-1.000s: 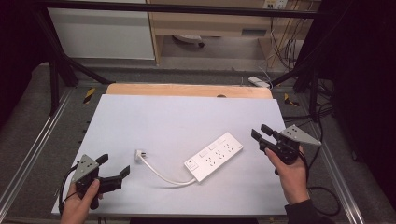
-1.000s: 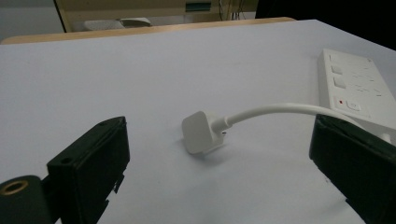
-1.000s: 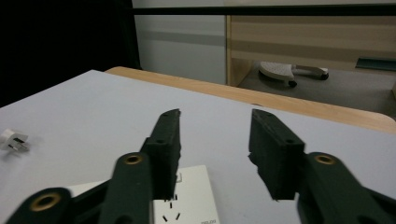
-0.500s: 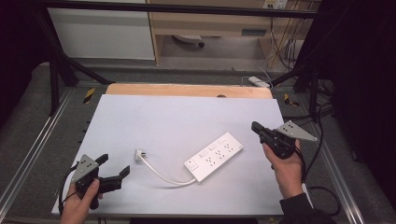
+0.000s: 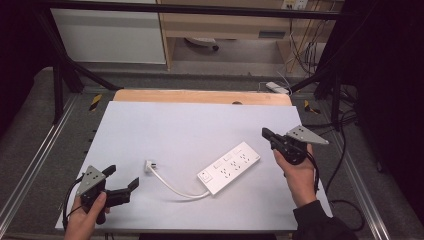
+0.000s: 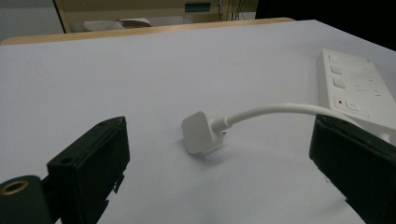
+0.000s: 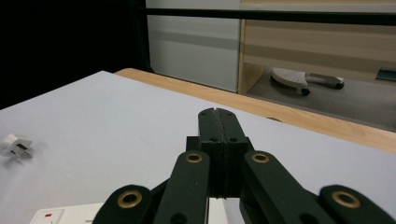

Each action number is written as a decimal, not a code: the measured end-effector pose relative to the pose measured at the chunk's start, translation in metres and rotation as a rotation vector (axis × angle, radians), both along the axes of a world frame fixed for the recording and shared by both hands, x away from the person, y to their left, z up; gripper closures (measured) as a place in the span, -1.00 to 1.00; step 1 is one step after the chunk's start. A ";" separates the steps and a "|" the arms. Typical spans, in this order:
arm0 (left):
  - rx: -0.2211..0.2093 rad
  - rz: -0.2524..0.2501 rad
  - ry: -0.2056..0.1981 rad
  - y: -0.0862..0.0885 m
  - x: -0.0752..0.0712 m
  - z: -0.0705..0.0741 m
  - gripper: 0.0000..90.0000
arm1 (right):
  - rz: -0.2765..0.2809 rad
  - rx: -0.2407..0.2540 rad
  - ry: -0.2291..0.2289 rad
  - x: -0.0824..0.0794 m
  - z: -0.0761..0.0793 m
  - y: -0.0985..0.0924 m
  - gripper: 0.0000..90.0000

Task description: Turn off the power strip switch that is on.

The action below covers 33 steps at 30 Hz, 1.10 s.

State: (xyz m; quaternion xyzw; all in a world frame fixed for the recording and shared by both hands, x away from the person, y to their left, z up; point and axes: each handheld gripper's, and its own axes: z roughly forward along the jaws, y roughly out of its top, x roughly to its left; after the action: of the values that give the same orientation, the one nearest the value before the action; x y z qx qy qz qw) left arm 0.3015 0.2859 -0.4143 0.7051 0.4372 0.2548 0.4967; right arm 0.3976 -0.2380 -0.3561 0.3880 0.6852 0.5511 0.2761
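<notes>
A white power strip lies flat on the white table, right of centre. Its white cable curves left to a white plug that rests on the table. My left gripper sits at the near left corner, open and empty. Its jaws frame the plug a short way ahead, with the strip off to the right. My right gripper is held just right of the strip's far end, pointing left, jaws shut on nothing. In the right gripper view the shut tips hang above bare table, with the plug far left.
A wooden strip borders the table's far edge. Metal rails run along both sides. Black cables trail off the right side, and a white adapter lies on the floor beyond. A cabinet stands farther back.
The right gripper's jaws, open a second ago, are now shut with nothing between them, and that hand has shifted slightly left. The left hand, strip and plug have kept still.
</notes>
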 end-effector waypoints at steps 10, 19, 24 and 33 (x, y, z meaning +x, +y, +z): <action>-0.001 -0.001 0.001 0.000 0.000 0.000 -0.88 | 0.018 -0.034 0.032 0.011 -0.005 0.014 1.00; -0.001 0.001 0.001 0.001 0.000 0.000 -0.88 | 0.037 -0.058 0.057 0.017 -0.010 0.025 1.00; -0.004 0.002 0.002 0.001 0.000 0.000 -0.88 | 0.049 -0.071 0.067 0.020 -0.013 0.031 1.00; -0.005 0.001 0.001 0.001 0.000 0.000 -0.88 | 0.058 -0.095 0.093 0.026 -0.017 0.039 1.00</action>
State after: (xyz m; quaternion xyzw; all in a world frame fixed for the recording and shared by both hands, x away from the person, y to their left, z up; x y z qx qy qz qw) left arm 0.3019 0.2870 -0.4142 0.7039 0.4384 0.2534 0.4980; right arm 0.4236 -0.1994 -0.3731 0.3795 0.7337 0.5071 0.2458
